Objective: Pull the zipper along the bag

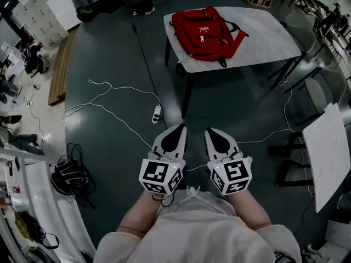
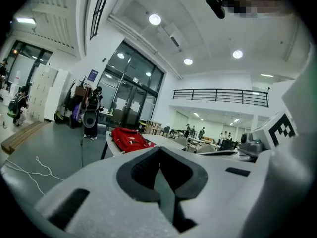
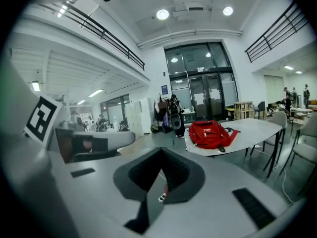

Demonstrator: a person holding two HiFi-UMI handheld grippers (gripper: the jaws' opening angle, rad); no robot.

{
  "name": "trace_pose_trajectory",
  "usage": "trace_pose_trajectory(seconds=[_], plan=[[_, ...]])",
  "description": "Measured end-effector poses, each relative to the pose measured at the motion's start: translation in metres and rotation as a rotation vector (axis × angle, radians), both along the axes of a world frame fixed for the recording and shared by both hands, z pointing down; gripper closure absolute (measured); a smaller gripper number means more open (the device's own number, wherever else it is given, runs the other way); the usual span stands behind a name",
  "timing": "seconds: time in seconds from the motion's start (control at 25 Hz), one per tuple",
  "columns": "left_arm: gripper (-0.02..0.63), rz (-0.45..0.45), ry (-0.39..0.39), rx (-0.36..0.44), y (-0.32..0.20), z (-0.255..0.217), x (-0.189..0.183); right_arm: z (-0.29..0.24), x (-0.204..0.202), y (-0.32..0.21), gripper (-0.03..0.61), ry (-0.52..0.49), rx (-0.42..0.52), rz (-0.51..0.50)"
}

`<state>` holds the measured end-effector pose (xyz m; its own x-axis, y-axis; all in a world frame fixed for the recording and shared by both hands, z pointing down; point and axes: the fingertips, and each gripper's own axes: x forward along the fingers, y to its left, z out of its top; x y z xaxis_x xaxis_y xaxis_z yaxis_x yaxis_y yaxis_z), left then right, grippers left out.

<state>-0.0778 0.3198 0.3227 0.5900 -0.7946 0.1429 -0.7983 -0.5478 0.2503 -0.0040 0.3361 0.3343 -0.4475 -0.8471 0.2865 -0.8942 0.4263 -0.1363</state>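
A red backpack (image 1: 205, 33) lies flat on a white table (image 1: 269, 37) at the far side of the room, its zipper pulls pale against the fabric. Both grippers are held low in front of the person's body, well short of the table. My left gripper (image 1: 181, 127) has its jaws together with nothing between them. Beside it, my right gripper (image 1: 210, 130) is also shut and empty. The left gripper view shows the backpack (image 2: 130, 139) small, beyond the closed tips (image 2: 159, 150). In the right gripper view the backpack (image 3: 210, 134) lies past the closed tips (image 3: 161, 151).
A power strip (image 1: 157, 114) and white cables (image 1: 109, 100) run over the dark floor between me and the table. A cable bundle (image 1: 71, 174) lies at the left, a white board (image 1: 329, 152) and chairs stand at the right. A person (image 2: 91, 118) stands far off.
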Motion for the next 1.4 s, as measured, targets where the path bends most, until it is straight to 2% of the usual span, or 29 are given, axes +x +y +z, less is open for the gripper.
trace_pose_trajectory(seconds=[0.16,0.36,0.64,1.0,1.4], plan=[[0.594,0.056,0.010,-0.006,-0.058,-0.004,-0.044,-0.005,-0.041,-0.054,0.552,0.009,-0.010,0.054],[0.594,0.113,0.017,-0.012,-0.108,-0.010,-0.084,-0.012,-0.083,-0.099,0.552,0.004,-0.034,0.110],[0.594,0.140,0.034,-0.070,-0.151,0.009,-0.101,0.000,-0.100,-0.142,0.551,0.002,-0.082,0.137],[0.594,0.118,-0.015,-0.090,-0.219,0.031,-0.084,0.020,-0.082,-0.219,0.551,-0.033,-0.102,0.105],[0.594,0.041,-0.050,-0.140,-0.338,0.047,0.000,0.036,0.000,-0.345,0.551,-0.032,-0.163,0.004]])
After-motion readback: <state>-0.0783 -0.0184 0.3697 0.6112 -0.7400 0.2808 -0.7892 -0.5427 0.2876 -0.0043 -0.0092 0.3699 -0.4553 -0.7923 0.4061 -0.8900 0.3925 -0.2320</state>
